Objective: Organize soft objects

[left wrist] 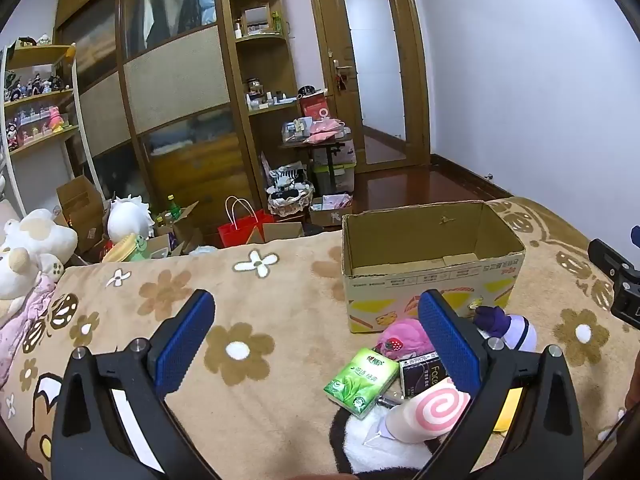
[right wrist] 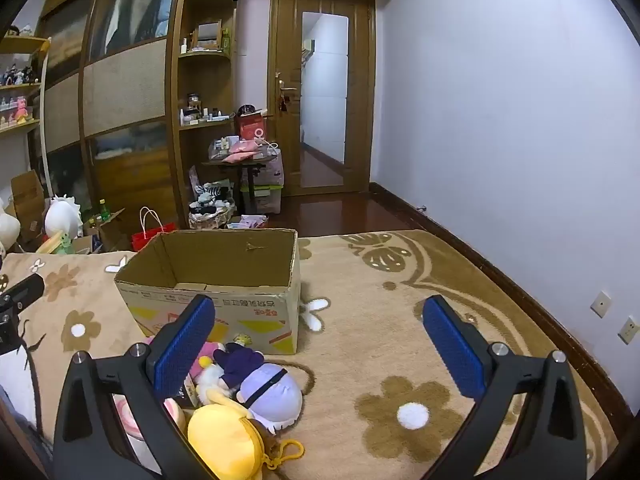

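An open cardboard box (left wrist: 432, 276) stands on the flowered bed blanket; it also shows in the right wrist view (right wrist: 216, 304) and looks empty. In front of it lie a pink strawberry plush (left wrist: 402, 338), a purple doll (right wrist: 268, 388), a yellow pouch (right wrist: 224, 440), a pink swirl plush (left wrist: 432, 408), a green tissue pack (left wrist: 362, 380) and a dark tissue pack (left wrist: 420, 376). My left gripper (left wrist: 316, 340) is open and empty, left of the pile. My right gripper (right wrist: 320, 344) is open and empty, over bare blanket right of the pile.
White plush toys (left wrist: 28, 248) lie at the bed's left edge. Beyond the bed the floor holds boxes, a red bag (left wrist: 240, 228) and a basket. The wall runs along the right side. The right gripper's body (left wrist: 616, 280) shows at the left view's right edge.
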Action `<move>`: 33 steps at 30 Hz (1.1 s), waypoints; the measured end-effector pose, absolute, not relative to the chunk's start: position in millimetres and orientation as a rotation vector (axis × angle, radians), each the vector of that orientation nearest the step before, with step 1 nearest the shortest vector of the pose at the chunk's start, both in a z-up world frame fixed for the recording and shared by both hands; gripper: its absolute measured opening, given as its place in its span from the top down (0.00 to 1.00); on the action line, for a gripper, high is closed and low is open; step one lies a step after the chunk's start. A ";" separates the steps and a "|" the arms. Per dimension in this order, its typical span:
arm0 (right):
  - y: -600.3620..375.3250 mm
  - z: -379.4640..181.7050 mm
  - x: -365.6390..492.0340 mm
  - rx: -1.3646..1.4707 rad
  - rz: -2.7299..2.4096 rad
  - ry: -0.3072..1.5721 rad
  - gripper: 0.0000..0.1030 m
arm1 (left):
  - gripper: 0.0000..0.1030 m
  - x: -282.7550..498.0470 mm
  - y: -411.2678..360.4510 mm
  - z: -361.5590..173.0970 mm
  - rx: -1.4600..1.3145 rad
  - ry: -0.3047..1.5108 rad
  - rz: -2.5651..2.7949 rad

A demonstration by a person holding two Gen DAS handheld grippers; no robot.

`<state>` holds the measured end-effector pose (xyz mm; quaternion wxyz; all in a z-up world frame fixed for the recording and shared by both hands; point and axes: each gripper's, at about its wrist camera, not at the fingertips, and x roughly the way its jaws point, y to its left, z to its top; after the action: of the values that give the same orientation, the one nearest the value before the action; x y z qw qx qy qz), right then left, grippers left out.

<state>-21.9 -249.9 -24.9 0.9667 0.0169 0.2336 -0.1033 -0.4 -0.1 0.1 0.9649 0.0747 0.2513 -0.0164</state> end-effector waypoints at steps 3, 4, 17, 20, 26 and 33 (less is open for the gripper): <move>-249.2 -25.2 -21.6 0.025 -0.209 0.479 0.00 | 0.02 -0.6 0.5 -0.1 0.148 0.514 -0.035; -249.1 -25.3 -21.5 0.026 -0.208 0.479 0.00 | 0.02 -0.7 0.7 -0.3 0.146 0.517 -0.036; -249.7 -33.5 -17.7 0.026 -0.209 0.481 0.00 | 0.02 -1.7 0.3 -0.8 0.152 0.521 -0.036; -250.0 -28.8 -20.0 0.024 -0.213 0.483 0.00 | 0.02 -1.6 0.4 -0.7 0.152 0.520 -0.035; -250.9 -26.3 -22.5 0.034 -0.206 0.481 0.00 | 0.02 -0.6 2.2 -3.4 0.150 0.522 -0.035; -251.0 -25.9 -22.3 0.033 -0.207 0.481 0.00 | 0.02 -0.4 1.9 -3.2 0.151 0.522 -0.035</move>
<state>-22.3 -251.0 -25.9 0.9658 0.0164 0.2379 -0.1022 -0.4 1.9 -3.2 0.9631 0.0747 0.2579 -0.0171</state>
